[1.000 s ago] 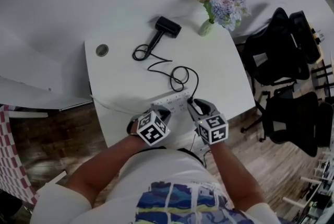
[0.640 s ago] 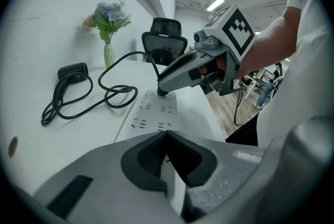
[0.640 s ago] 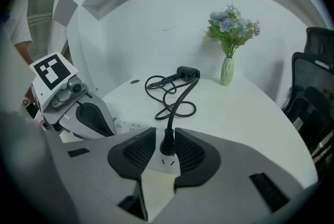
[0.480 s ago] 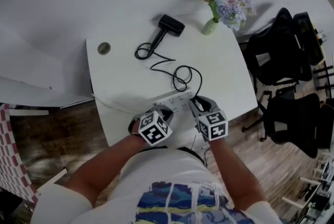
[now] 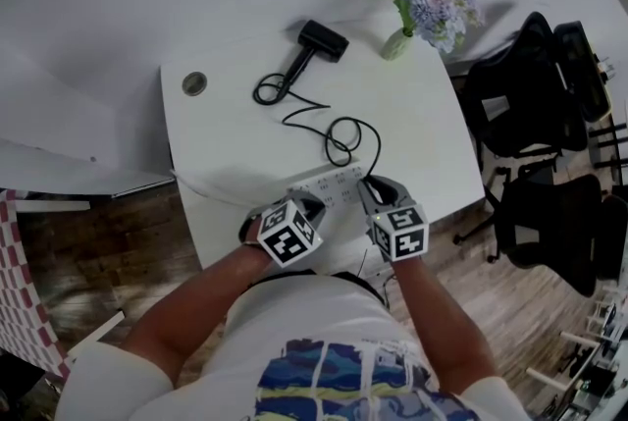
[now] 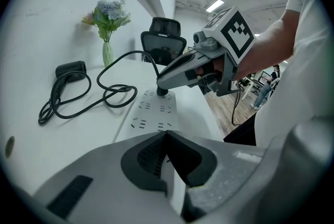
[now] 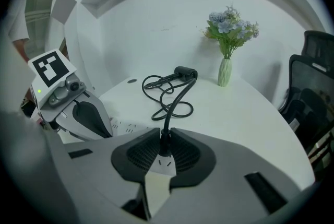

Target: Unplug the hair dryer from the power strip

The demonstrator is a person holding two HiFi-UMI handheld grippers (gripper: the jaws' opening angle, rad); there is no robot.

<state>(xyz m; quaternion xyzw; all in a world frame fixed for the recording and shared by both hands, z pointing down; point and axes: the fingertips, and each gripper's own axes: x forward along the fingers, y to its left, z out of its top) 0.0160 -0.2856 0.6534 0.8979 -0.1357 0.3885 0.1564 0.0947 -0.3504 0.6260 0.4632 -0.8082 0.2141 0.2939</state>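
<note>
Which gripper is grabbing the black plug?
The right gripper: its jaws are closing on the black plug in the power strip. The left gripper clamps the strip's other end.

Counted: one hair dryer (image 5: 320, 41), one power strip (image 5: 329, 184), one vase (image 5: 396, 44), one table (image 5: 422, 134); chairs (image 5: 520, 105) at 3 o'clock, at least two.

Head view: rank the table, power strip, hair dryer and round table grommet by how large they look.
Largest: the table.
Next: power strip and hair dryer, similar in length; the strip is partly covered, so unranked.
Smallest: the round grommet.
</note>
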